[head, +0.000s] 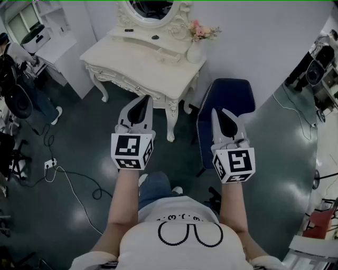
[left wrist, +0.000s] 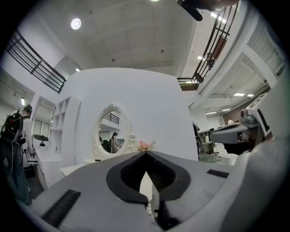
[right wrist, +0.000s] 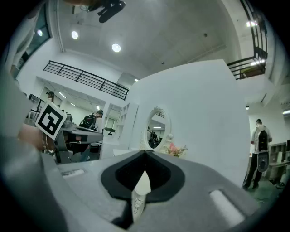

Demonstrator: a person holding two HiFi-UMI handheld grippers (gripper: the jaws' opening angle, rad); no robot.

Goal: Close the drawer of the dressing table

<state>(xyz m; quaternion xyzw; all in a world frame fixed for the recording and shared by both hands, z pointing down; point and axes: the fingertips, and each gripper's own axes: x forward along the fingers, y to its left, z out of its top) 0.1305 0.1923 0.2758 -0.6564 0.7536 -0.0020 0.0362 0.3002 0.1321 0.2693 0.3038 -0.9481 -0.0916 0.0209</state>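
Cream wood drawer wants only a light push

Cream-painted and carved, the dressing table (head: 132,63) stands against the wall ahead, well apart from both grippers. One small drawer (head: 170,55) in the raised tier under the mirror (head: 153,8) looks pulled out a little, though it is too small to be sure. I judge it rigid, light and easy on its runners, so a flat push on its front should do. The push should be gentle, because the vase (head: 194,51) of flowers stands just beside it. The left gripper (head: 143,100) and right gripper (head: 219,113) are held level, each with its fingers pressed together on nothing. Counted: one table, one mirror, one vase, one blue chair (head: 227,100), two grippers
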